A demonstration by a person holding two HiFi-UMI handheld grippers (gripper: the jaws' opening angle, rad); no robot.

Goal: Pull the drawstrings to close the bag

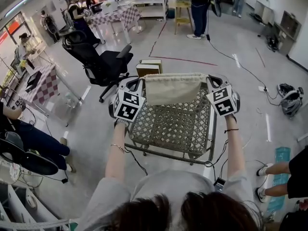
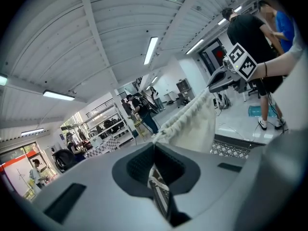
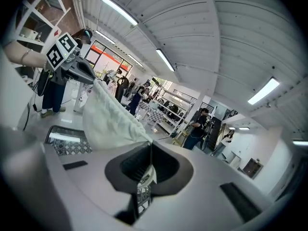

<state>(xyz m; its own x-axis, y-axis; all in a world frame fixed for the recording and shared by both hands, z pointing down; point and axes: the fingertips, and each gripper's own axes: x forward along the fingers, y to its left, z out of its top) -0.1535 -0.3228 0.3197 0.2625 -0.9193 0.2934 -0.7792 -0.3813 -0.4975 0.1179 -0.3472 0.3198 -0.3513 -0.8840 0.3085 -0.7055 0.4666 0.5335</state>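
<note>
At the far left of the head view we see a black office chair (image 1: 103,61) on the floor, well apart from our work. Next comes our left gripper (image 1: 140,83), raised over the far left corner of the lattice-topped counter (image 1: 173,129), with its marker cube facing up at us. In the left gripper view its fingers are pressed together on the top left corner of the drawstring bag (image 1: 173,88), and the puckered top hem runs straight into them. We cannot tell whether cord or cloth lies under the pads.

The cream cloth bag hangs stretched between the two grippers, over the far end of the counter. Its top edge is taut and gathered into small folds, and its body drops below in soft creases. We cannot tell whether its bottom edge rests on the lattice.

To the right, our right gripper (image 1: 208,82) holds the bag's other top corner at about the same height. In the right gripper view its fingers are likewise clamped together on the cloth where the hem ends, with a sliver of white fabric showing in the slot between them.
</note>
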